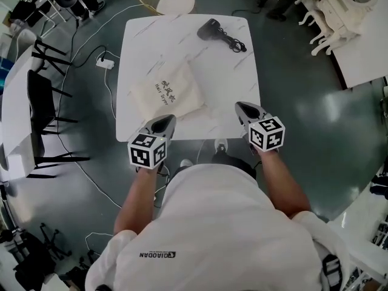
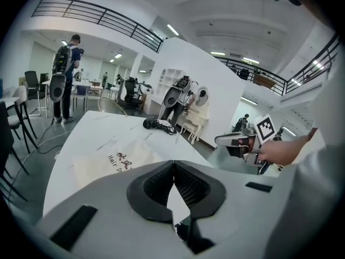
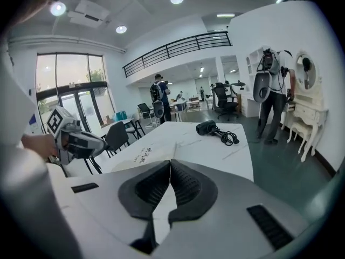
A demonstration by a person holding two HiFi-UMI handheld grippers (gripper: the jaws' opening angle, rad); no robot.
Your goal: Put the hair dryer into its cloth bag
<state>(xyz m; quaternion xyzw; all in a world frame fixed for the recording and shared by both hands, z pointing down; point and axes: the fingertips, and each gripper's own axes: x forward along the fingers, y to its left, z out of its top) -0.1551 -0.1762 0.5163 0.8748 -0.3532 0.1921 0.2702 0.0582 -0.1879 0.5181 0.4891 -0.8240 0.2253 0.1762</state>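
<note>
"Anything in the bag yet?"

"No. The black hair dryer with its coiled cord (image 1: 211, 30) lies untouched at the far side of the white marbled tabletop (image 1: 233, 71). The flat cream cloth bag (image 1: 168, 94) lies nearer the person, well apart from it."

"And the grippers?"

"The left gripper (image 1: 167, 121) and the right gripper (image 1: 244, 108) hover at the near edge, jaws pressed together, empty. It looks like the approach. Next, I'd guess, one spreads and reaches for the dryer."
</note>
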